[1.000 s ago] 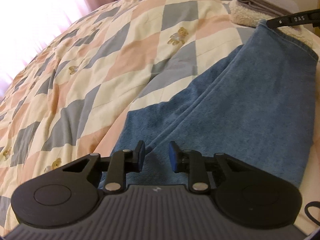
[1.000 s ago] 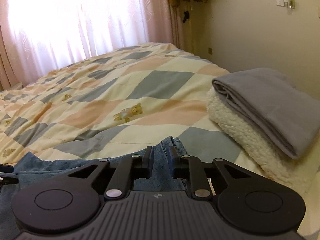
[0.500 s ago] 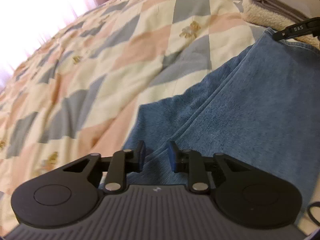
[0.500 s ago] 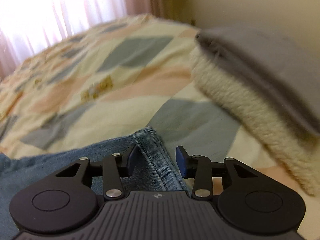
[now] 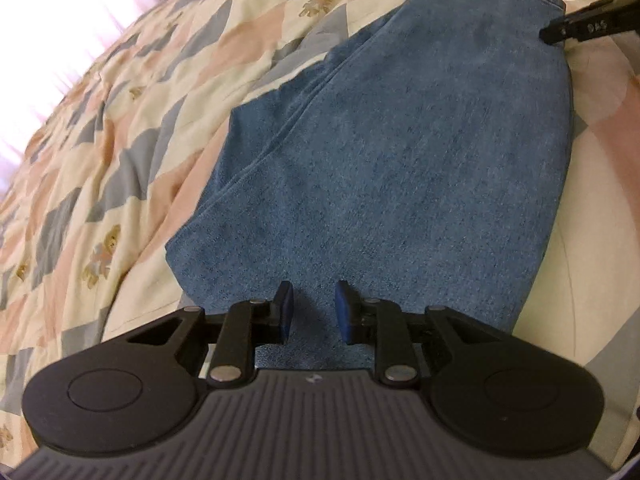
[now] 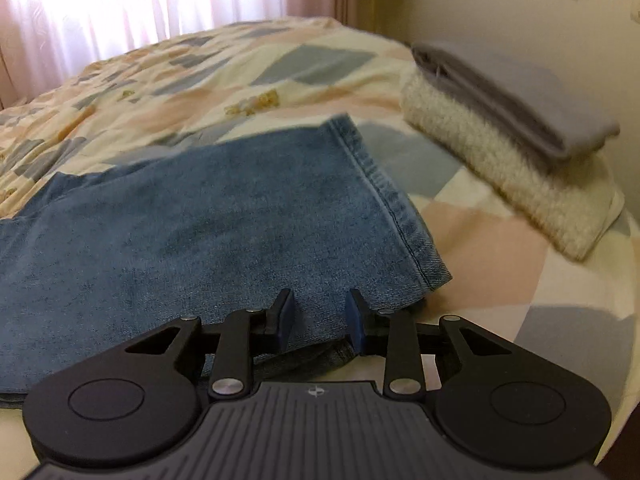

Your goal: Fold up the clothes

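A pair of blue jeans [image 5: 400, 160] lies folded flat on the patchwork quilt [image 5: 100, 160]. My left gripper [image 5: 314, 312] is open, hovering over the near end of the jeans with nothing between its blue pads. My right gripper [image 6: 318, 316] is open and empty above the near corner of the jeans [image 6: 200, 232] by the stitched hem [image 6: 396, 208]. Its tip also shows in the left wrist view [image 5: 588, 26] at the far right corner of the jeans.
A folded grey garment [image 6: 512, 96] lies on a cream fleece one [image 6: 500, 164] at the far right of the bed, near the wall. Pink curtains [image 6: 140, 0] hang over a bright window behind the bed.
Both grippers have pulled back towards me and risen off the jeans. The right gripper opened and let go of the hem; more of the jeans now shows in both views.
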Tool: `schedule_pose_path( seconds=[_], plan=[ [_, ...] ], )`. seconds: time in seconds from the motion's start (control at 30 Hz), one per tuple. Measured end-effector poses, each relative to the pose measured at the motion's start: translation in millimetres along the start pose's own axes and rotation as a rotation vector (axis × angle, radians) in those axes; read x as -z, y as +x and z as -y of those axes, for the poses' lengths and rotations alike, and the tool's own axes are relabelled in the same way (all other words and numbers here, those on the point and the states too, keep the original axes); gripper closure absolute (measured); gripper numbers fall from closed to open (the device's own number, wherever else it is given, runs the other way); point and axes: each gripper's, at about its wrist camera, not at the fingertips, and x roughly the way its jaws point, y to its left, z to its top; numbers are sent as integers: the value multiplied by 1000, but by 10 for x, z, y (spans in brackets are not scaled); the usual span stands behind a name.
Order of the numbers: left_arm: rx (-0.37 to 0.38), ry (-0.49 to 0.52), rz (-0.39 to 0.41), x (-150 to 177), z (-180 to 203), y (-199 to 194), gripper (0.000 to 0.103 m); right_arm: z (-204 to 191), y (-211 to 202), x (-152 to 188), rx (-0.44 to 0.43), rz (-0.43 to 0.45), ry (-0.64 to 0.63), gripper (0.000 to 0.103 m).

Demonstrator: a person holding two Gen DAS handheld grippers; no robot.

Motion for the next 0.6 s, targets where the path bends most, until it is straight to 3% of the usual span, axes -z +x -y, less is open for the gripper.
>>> schedule_pose_path(
  seconds=[0.13, 0.2, 0.27, 0.37, 0.6],
  plan=[
    [-8, -4, 44, -36, -44, -181, 82, -53, -299, 5, 0, 48, 28, 71],
    [1, -14, 30, -30, -76, -144, 82, -135, -427, 40, -24, 50, 37, 71],
    [31, -32, -27, -8, -99, 6, 82, -250, -330, 116, -34, -3, 56, 71],
    [40, -17, -39, -46, -97, 59, 82, -423, -171, 231, -48, -86, 86, 73],
    [51, -12, -92, -174, -334, -132, 82, -778, -842, 171, 70, 32, 256, 73]
  ],
)
